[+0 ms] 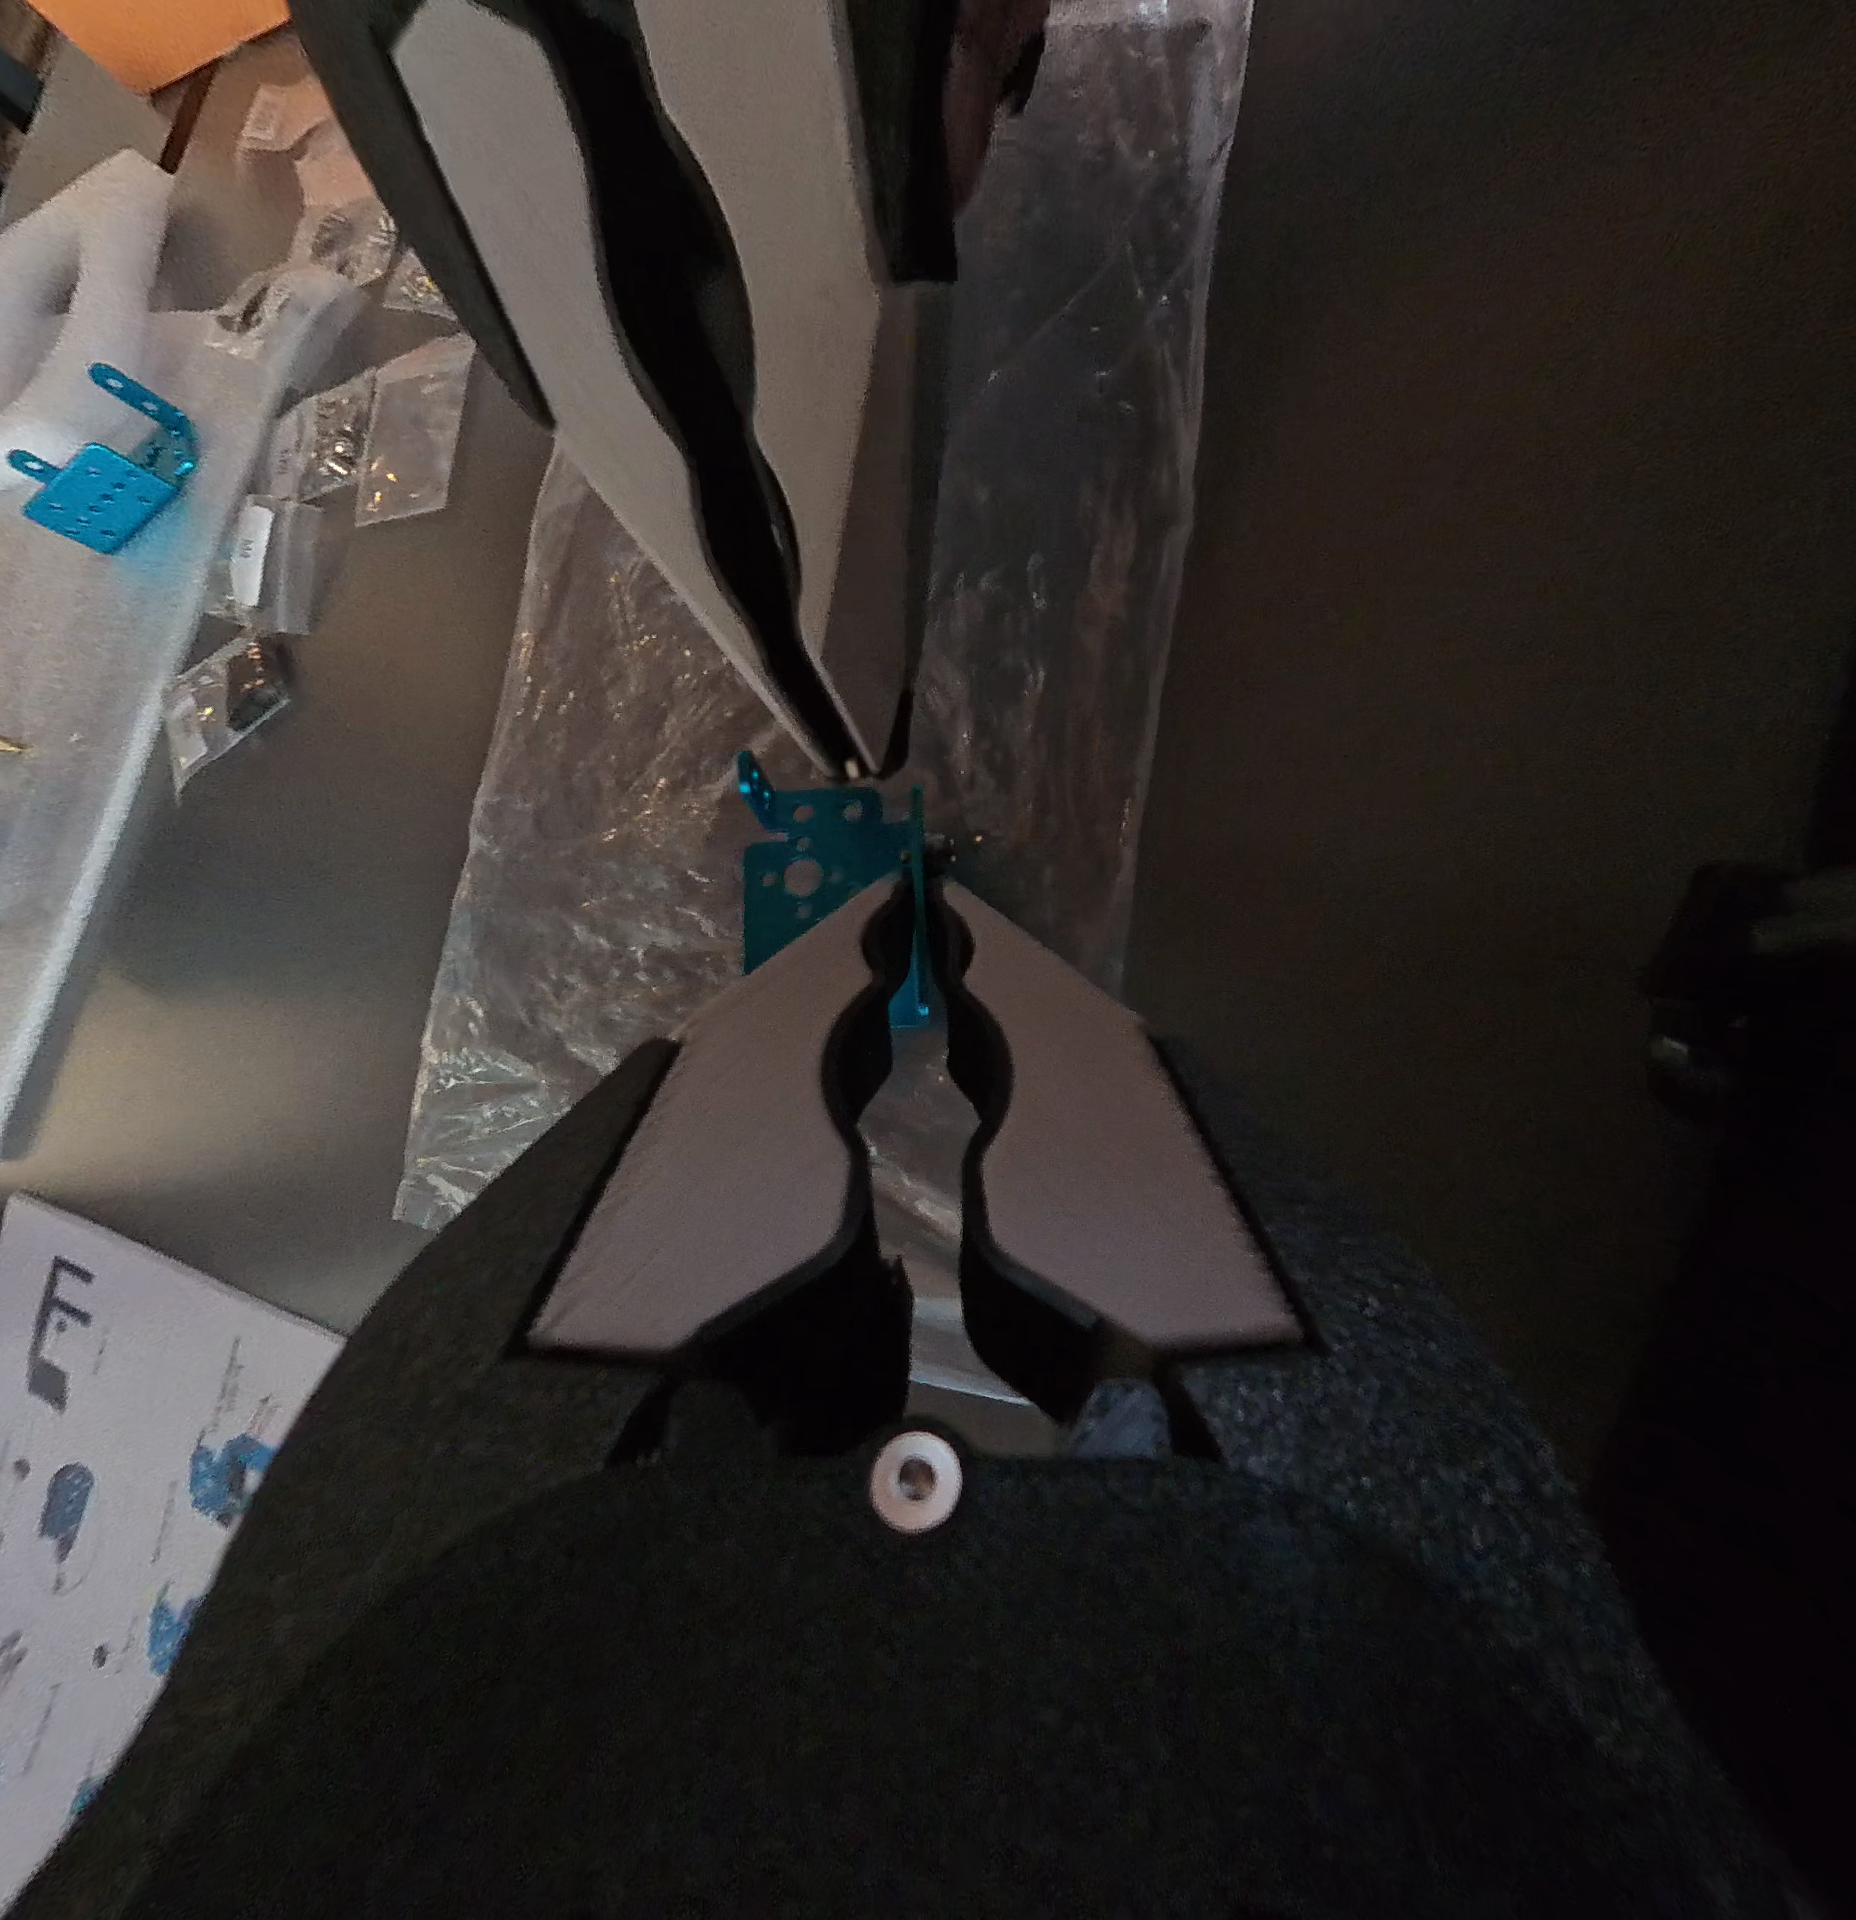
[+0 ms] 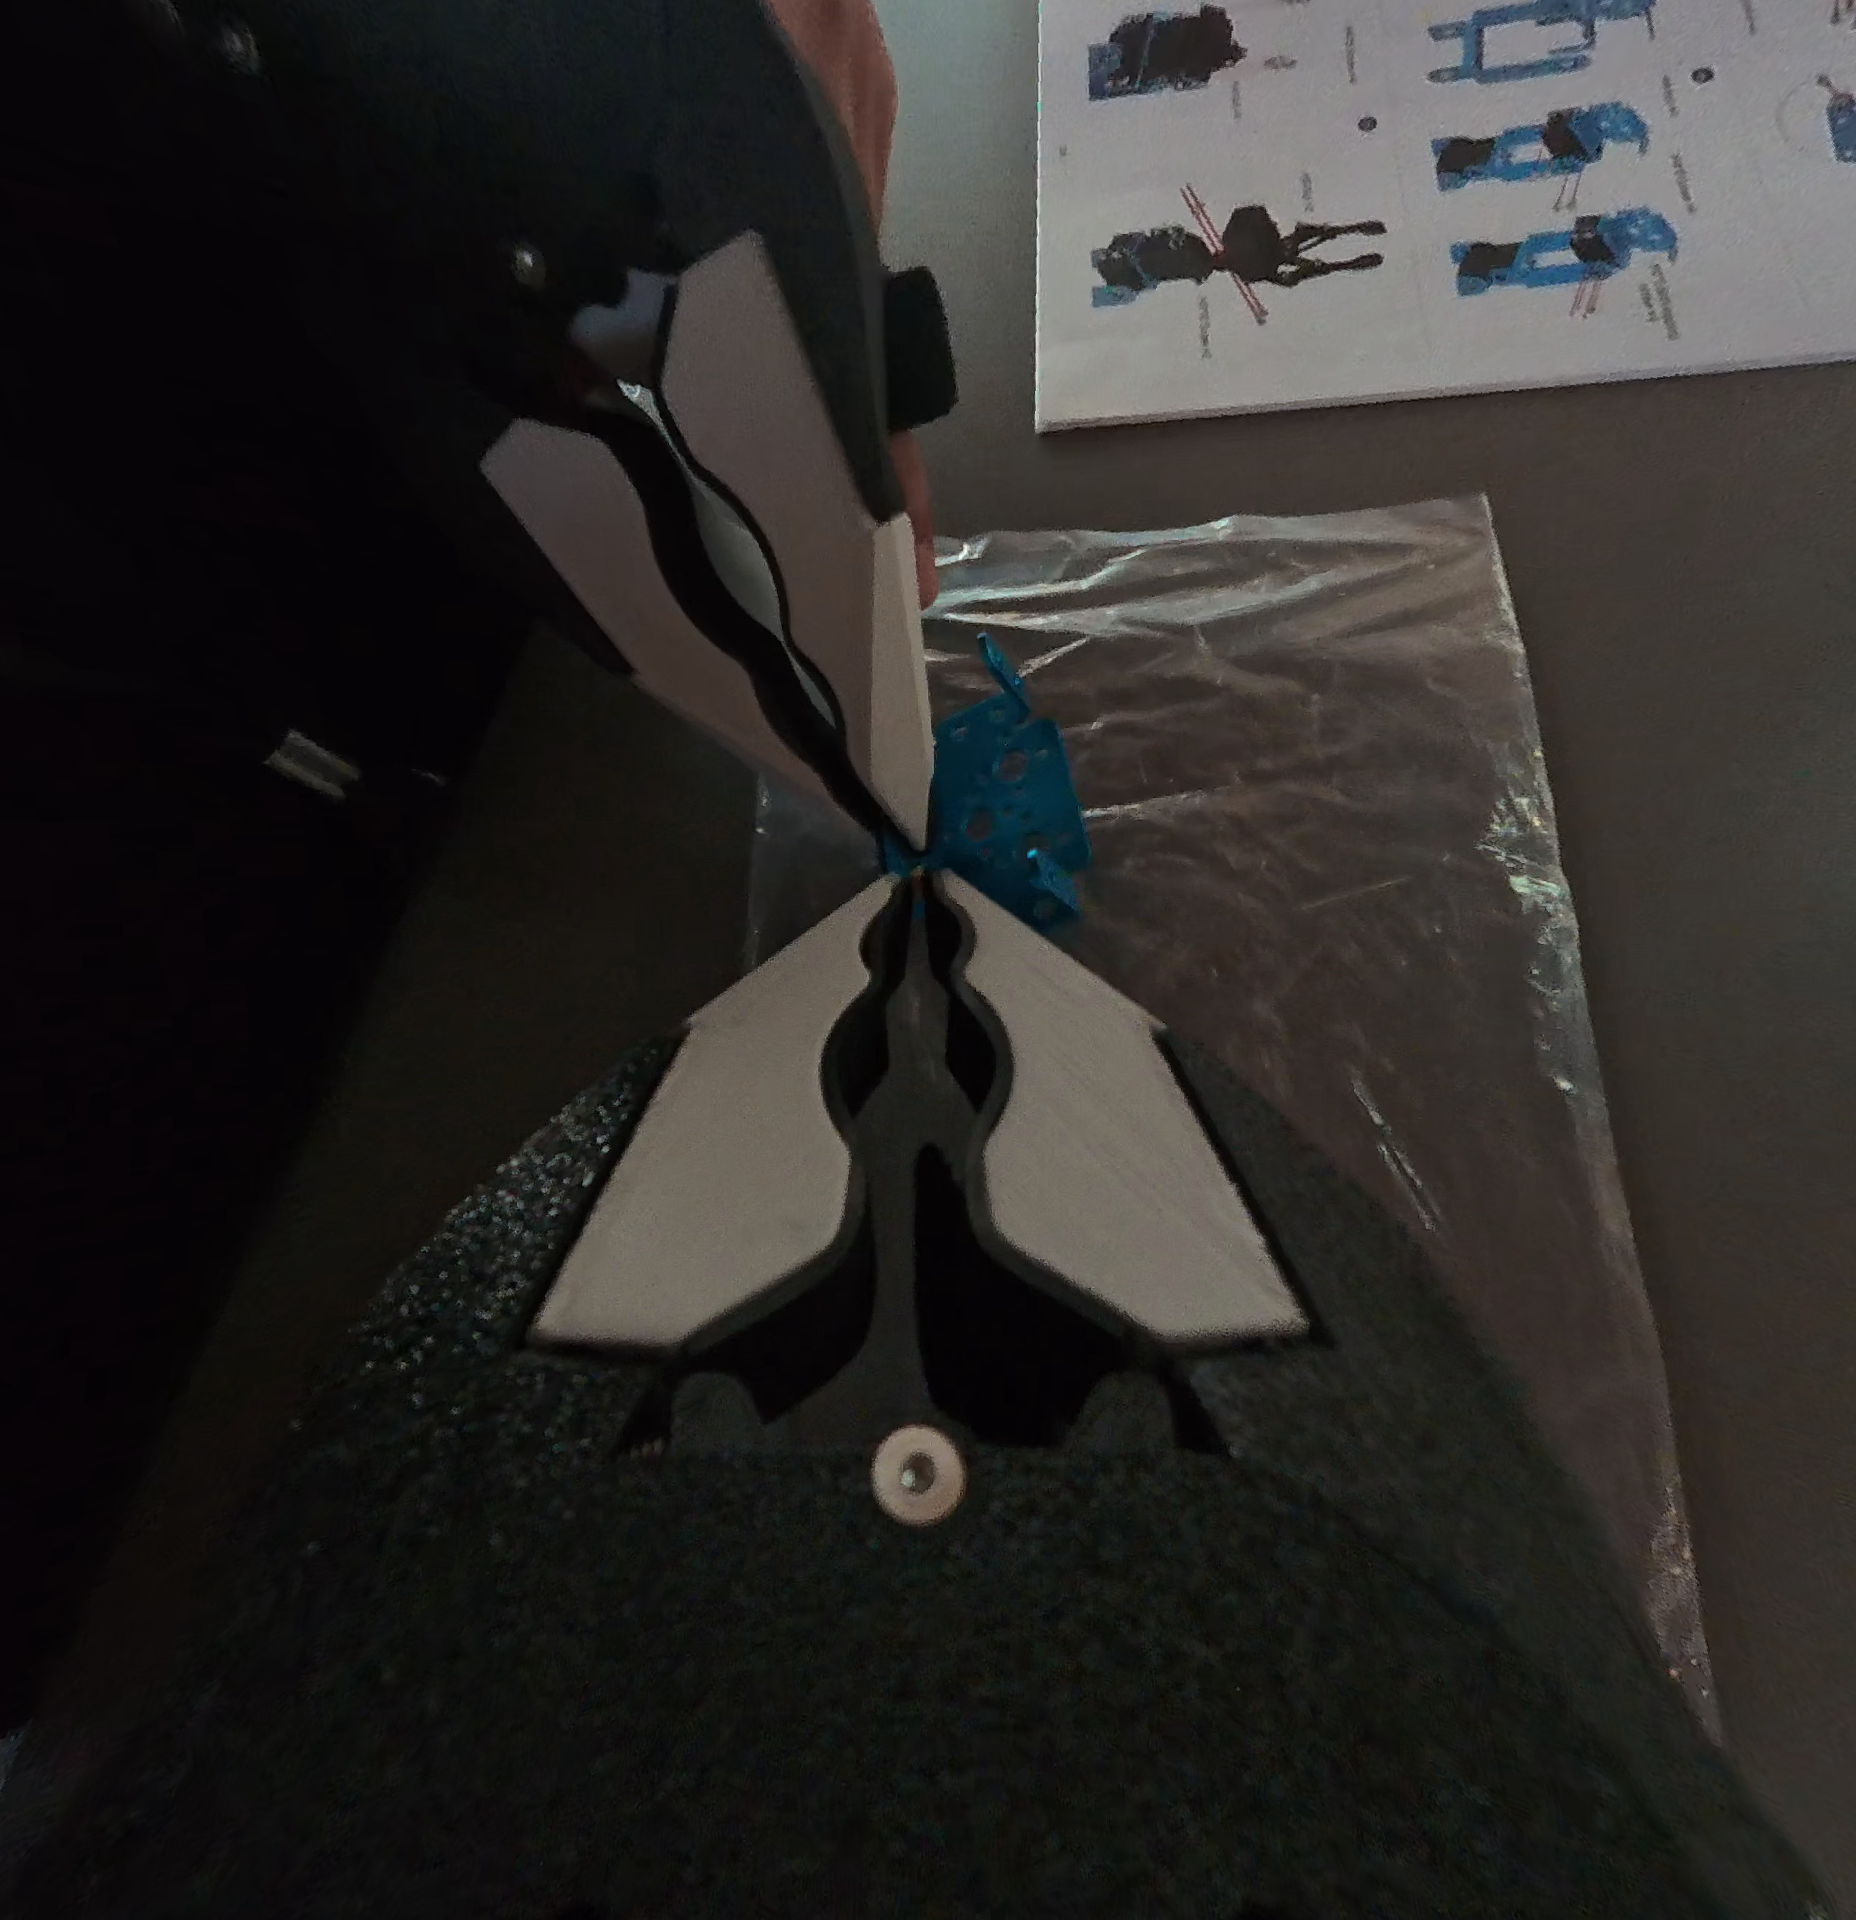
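My left gripper [image 1: 916, 914] is shut on the thin upright flange of a blue perforated metal bracket [image 1: 810, 862] and holds it above a clear plastic bag [image 1: 612, 831]. My right gripper [image 1: 867, 767] comes in from above, shut, with a tiny pale part at its tips, just above the bracket's top edge. In the right wrist view my right gripper [image 2: 919, 883] meets the tips of the left gripper [image 2: 898, 836] at the bracket's [image 2: 1012, 800] near edge. What the tiny part is, is too small to tell.
The grey table holds the plastic bag [image 2: 1319, 831] and a printed instruction sheet [image 2: 1423, 208], also seen in the left wrist view [image 1: 93, 1455]. At the left are white foam [image 1: 62, 312], a second blue bracket [image 1: 103, 488] and small bags of hardware [image 1: 384, 447]. My left and right fingertips are right by each other.
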The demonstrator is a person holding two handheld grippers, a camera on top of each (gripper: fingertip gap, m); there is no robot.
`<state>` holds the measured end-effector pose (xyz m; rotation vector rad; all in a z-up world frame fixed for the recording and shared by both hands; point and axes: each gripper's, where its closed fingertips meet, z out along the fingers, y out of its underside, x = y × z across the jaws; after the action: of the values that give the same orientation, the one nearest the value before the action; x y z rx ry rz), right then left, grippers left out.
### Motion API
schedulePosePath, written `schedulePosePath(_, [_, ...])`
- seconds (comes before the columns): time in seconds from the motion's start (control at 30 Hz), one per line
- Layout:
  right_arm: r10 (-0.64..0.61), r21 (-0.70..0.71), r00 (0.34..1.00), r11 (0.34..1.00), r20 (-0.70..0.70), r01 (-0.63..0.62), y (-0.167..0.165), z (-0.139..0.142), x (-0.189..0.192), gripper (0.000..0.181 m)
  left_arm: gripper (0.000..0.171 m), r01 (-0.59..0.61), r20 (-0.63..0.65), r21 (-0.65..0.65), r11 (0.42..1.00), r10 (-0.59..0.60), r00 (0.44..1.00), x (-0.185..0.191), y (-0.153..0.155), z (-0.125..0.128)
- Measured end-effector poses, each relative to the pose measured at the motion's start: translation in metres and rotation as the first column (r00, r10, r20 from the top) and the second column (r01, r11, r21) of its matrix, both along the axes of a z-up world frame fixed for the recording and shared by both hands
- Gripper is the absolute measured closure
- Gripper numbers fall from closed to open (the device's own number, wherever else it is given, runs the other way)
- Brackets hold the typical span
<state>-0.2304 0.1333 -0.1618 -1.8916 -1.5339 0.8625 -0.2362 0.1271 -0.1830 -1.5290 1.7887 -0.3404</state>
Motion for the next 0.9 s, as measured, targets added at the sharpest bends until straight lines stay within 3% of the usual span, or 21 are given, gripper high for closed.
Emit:
schedulePosePath(0.27, [-0.028, -0.008, 0.999, 1.000, -0.018, 0.028, 0.005, -0.008, -0.002, 0.181, 0.168, 0.037, 0.029, -0.076, 0.996, -0.035, 0.999, -0.002, -0.002, 0.003])
schedulePosePath(0.4, [-0.037, -0.018, 0.999, 0.999, -0.023, 0.036, 0.008, -0.011, -0.003, 0.181, 0.143, -0.020, 0.059, -0.167, 0.986, 0.030, 0.998, -0.005, -0.002, 0.009])
schedulePosePath(0.57, [-0.032, -0.017, 0.999, 0.999, -0.012, 0.032, 0.009, -0.014, -0.003, 0.181, 0.138, -0.078, 0.106, -0.141, 0.987, 0.094, 0.990, -0.006, 0.001, 0.021])
schedulePosePath(0.7, [-0.043, -0.048, 0.999, 0.998, -0.026, 0.041, 0.011, -0.014, -0.004, 0.181, 0.145, -0.140, 0.156, -0.179, 0.974, 0.169, 0.973, 0.004, 0.001, 0.019])
schedulePosePath(0.83, [-0.159, -0.275, 0.970, 0.956, -0.185, 0.104, 0.017, 0.010, -0.003, 0.180, 0.146, -0.197, 0.221, -0.148, 0.969, 0.226, 0.949, 0.007, 0.011, 0.030])
schedulePosePath(0.9, [-0.278, -0.513, 0.914, 0.853, -0.296, 0.093, 0.023, 0.030, 0.001, 0.180, 0.146, -0.206, 0.247, -0.129, 0.970, 0.233, 0.941, 0.009, 0.013, 0.036])
